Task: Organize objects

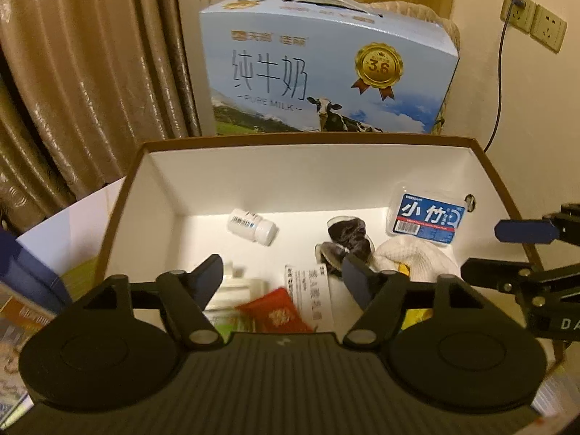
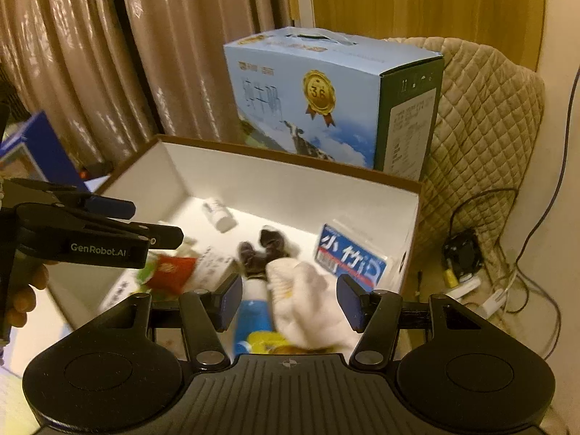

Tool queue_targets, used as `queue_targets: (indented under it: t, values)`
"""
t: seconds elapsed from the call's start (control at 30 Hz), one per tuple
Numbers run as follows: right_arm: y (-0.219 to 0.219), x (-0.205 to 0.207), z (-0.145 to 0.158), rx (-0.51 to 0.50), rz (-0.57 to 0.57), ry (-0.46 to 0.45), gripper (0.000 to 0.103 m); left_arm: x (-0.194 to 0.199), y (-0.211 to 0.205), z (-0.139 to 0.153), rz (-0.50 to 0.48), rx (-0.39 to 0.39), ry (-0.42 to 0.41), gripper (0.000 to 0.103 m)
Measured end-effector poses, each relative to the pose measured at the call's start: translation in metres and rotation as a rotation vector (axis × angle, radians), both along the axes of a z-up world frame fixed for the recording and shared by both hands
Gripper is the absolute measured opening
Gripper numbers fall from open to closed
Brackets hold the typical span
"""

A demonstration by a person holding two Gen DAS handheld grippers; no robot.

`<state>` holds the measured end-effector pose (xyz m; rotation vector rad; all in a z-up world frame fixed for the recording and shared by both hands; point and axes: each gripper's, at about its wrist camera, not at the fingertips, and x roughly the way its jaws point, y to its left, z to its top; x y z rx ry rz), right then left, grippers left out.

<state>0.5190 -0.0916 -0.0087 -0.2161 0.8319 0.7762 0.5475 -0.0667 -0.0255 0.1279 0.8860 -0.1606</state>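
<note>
We judge the sorting well along: most loose things already lie inside the open cardboard box (image 1: 485,166), and neither hand-held gripper carries anything. Our left hand-held gripper (image 1: 282,275) hangs over the near left part of the box with its fingers apart and empty; just ahead of it lies the white pill bottle (image 1: 252,225) on its side, and beneath it the red packet (image 1: 281,310) and a white printed carton (image 1: 311,297). Ahead and to its right sit the dark bundle (image 1: 344,239), the white sock (image 1: 413,259) and, against the far right wall, the floss pick case (image 1: 426,219). Our right hand-held gripper (image 2: 290,297) also stands apart, empty, above the sock, with a blue bottle (image 2: 253,315) below its left finger. What remains we cannot say: the worktop outside the box is mostly cut off, the near contents are blurred, and the gripper bodies hide the box's front edge.
</note>
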Motion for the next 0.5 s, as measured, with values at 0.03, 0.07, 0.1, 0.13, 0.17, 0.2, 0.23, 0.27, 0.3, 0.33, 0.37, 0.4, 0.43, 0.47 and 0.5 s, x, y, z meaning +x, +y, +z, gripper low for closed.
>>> queue_targets:
  t: [0.03, 0.07, 0.1, 0.13, 0.17, 0.2, 0.23, 0.27, 0.3, 0.33, 0.37, 0.4, 0.43, 0.47, 0.5]
  values:
    - [-0.002, -0.005, 0.002, 0.007, 0.0, 0.005, 0.055, -0.005, 0.002, 0.002, 0.01, -0.003, 0.002, 0.075]
    - [-0.005, -0.01, 0.003, 0.011, 0.0, 0.011, 0.055, -0.011, 0.005, 0.005, 0.017, -0.008, 0.002, 0.077]
    - [-0.008, -0.015, 0.004, 0.013, -0.002, 0.016, 0.055, -0.018, 0.008, 0.008, 0.022, -0.012, 0.001, 0.077]
    - [-0.012, -0.019, 0.005, 0.016, -0.005, 0.02, 0.055, -0.023, 0.008, 0.011, 0.024, -0.011, 0.0, 0.078]
    - [-0.015, -0.023, 0.006, 0.019, -0.009, 0.025, 0.056, -0.03, 0.009, 0.014, 0.027, -0.009, -0.005, 0.081]
    - [-0.018, -0.028, 0.007, 0.023, -0.013, 0.03, 0.056, -0.038, 0.01, 0.018, 0.03, -0.009, -0.012, 0.085]
    - [-0.022, -0.032, 0.009, 0.028, -0.016, 0.035, 0.056, -0.045, 0.011, 0.021, 0.035, -0.01, -0.019, 0.086]
    - [-0.026, -0.037, 0.011, 0.035, -0.022, 0.039, 0.056, -0.053, 0.012, 0.025, 0.041, -0.011, -0.027, 0.087]
    - [-0.03, -0.043, 0.013, 0.043, -0.033, 0.042, 0.056, -0.06, 0.012, 0.028, 0.045, -0.012, -0.03, 0.088]
    - [-0.034, -0.048, 0.015, 0.051, -0.042, 0.045, 0.056, -0.068, 0.012, 0.031, 0.052, -0.012, -0.033, 0.088]
    - [-0.036, -0.052, 0.017, 0.059, -0.045, 0.049, 0.056, -0.075, 0.012, 0.034, 0.061, -0.009, -0.034, 0.09]
    - [-0.04, -0.058, 0.019, 0.071, -0.044, 0.054, 0.056, -0.084, 0.011, 0.036, 0.066, -0.004, -0.037, 0.091]
    - [-0.043, -0.062, 0.021, 0.081, -0.044, 0.059, 0.056, -0.092, 0.011, 0.039, 0.067, -0.002, -0.042, 0.091]
    - [-0.047, -0.067, 0.022, 0.087, -0.047, 0.063, 0.056, -0.1, 0.01, 0.042, 0.071, 0.001, -0.043, 0.092]
    - [-0.05, -0.073, 0.024, 0.092, -0.049, 0.069, 0.056, -0.109, 0.009, 0.044, 0.079, 0.006, -0.042, 0.095]
